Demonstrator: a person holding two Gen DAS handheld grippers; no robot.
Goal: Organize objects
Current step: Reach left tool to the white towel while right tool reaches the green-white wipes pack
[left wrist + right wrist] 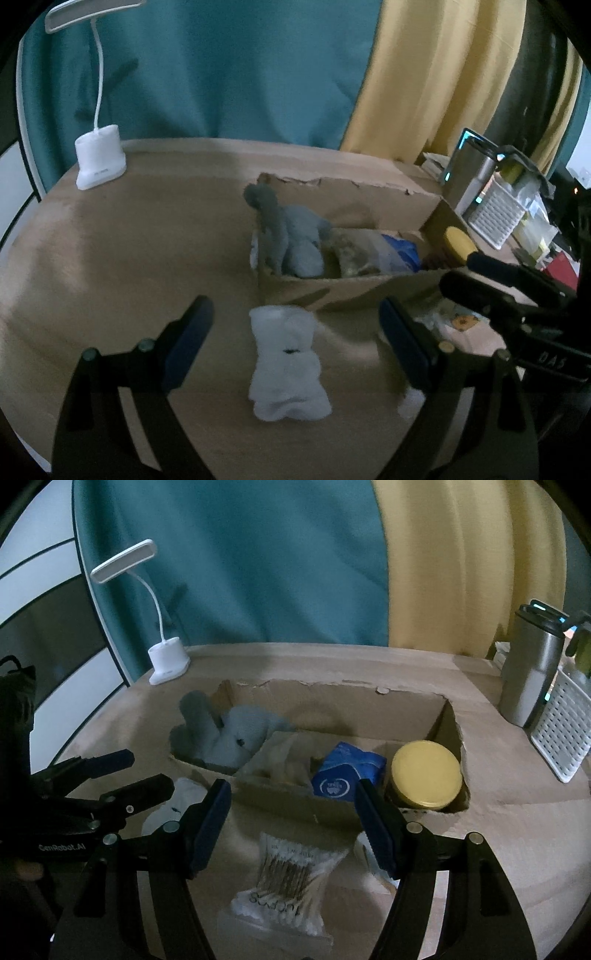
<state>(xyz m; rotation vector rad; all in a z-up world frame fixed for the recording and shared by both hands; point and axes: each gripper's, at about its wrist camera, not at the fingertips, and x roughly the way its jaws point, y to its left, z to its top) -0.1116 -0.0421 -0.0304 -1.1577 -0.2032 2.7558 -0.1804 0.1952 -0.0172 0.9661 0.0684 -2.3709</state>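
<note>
Socks are what the left wrist view centres on: a white rolled pair lies on the tan worktop, in line with the gap of the left claw, whose blue-padded fingers stand spread wide on either side of it, well clear of the fabric. Behind it sits a torn cardboard box holding grey socks at its left end, a blue packet further right and a yellow lid at the far right. A white desk lamp stands at the back left of the worktop, a steel flask and a white perforated basket at the right, with teal and yellow curtains behind. The right wrist view shows the right claw spread, nothing between its pads, above a clear bag of cotton swabs lying on the worktop in front of the box. Inside the box are the grey socks at the left, the blue packet in the middle and a yellow-lidded jar at the right. The left claw's fingers enter from the left edge, above the white socks.
</note>
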